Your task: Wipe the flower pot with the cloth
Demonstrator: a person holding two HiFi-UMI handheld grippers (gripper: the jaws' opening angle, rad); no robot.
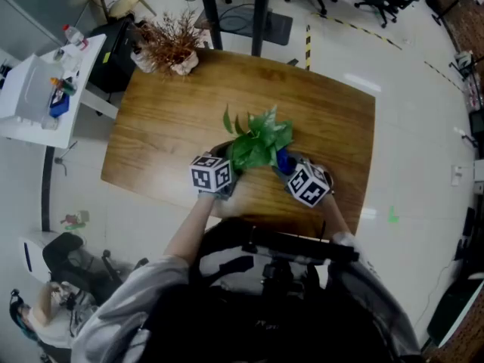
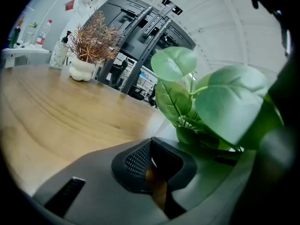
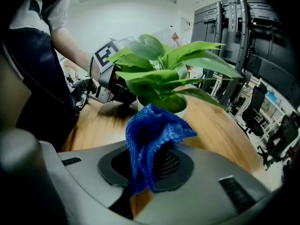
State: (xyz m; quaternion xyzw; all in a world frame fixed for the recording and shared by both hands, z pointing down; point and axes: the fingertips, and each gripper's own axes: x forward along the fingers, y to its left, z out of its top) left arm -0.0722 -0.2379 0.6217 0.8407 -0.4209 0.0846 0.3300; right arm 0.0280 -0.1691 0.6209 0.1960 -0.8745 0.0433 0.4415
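The flower pot (image 3: 183, 111), white and holding a leafy green plant (image 1: 261, 138), stands on the wooden worktop (image 1: 166, 127) near its front edge, between the two grippers. At its left, the jaws of the left gripper (image 2: 151, 149) are drawn together. A pale sliver between the pads suggests to us that they pinch the pot's rim to steady it. At its right, the jaws of the right gripper (image 3: 147, 165) are closed on a bunched blue cloth (image 3: 150, 139), whose free end rises just before the pot's wall. We cannot tell whether the two touch. We judge that the preparatory steps are done, with the cloth in hand and the pot apparently braced. The wiping itself is at most begun, and most of the wall remains. A dried plant (image 1: 170, 44) stands well apart at the far corner.
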